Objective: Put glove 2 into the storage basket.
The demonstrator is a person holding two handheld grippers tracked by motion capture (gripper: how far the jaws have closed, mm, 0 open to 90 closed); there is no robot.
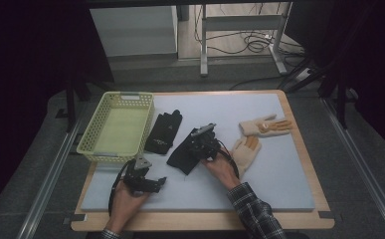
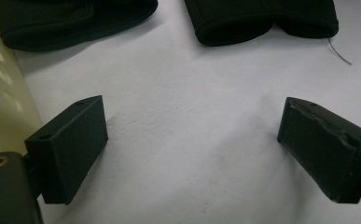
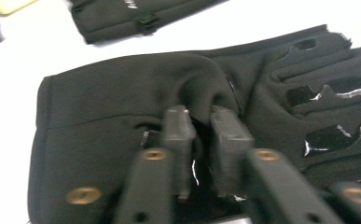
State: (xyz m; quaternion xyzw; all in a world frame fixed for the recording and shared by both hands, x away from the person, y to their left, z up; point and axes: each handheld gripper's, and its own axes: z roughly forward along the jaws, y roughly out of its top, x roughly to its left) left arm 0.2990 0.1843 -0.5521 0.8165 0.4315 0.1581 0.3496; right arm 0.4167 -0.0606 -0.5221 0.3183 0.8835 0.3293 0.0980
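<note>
Pinching the soft black fabric glove [image 3: 136,107] at table centre, right gripper [image 3: 201,135] clamped on a fold; left gripper [image 2: 192,140] spread, idle at seven o'clock; pale yellow plastic basket [image 1: 93,139] unfilled, gloves unsorted

- The near strip of the grey mat [image 1: 279,189] lies open, wide enough for either hand to cross.
- The yellow basket [image 1: 116,128] walls off the mat's left side.
- Just right of it, the black glove [image 1: 164,132] and a second black glove [image 1: 182,152] leave only a narrow lane between them.
- Two tan gloves [image 1: 259,134] block the middle right; they seem to be touching.
- Beyond them, the right edge is open.
</note>
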